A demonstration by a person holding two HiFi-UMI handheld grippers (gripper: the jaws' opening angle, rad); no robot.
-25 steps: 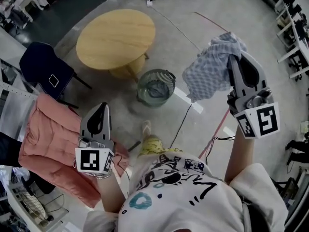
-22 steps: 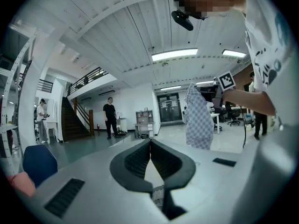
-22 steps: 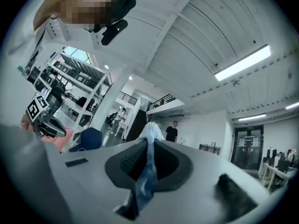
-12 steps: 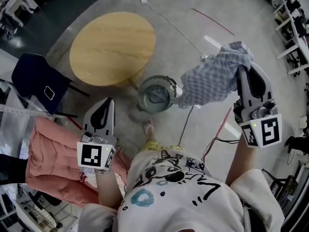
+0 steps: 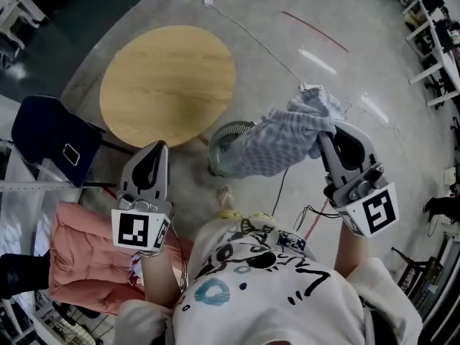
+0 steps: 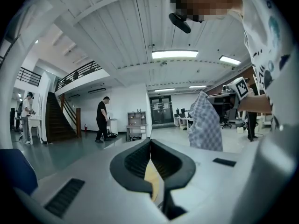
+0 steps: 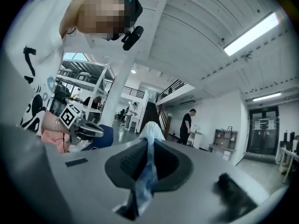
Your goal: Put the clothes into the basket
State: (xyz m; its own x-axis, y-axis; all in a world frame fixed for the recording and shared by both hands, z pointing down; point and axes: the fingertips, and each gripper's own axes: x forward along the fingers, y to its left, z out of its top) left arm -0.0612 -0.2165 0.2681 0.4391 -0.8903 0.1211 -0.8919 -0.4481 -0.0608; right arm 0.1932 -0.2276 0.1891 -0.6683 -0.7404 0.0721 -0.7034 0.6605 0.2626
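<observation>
Head view. The right gripper (image 5: 325,132), centre right, has its jaws clamped on a checked cloth (image 5: 277,144); in the right gripper view a strip of the fabric (image 7: 147,169) runs between them. The cloth overlaps the right side of the mesh basket (image 5: 218,141) at frame centre. The left gripper (image 5: 158,149), lower left, has its jaws pressed together, holding nothing. A pink garment (image 5: 83,254) lies at lower left, and a round wooden table (image 5: 167,85) occupies the upper left.

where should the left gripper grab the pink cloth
Probably one of the raised ridges on the pink cloth, near its edge closest to the left gripper, coming down from above. It lies spread and rumpled, so a ridge gives the jaws something to pinch; they are shut and empty now, so open first.
</observation>
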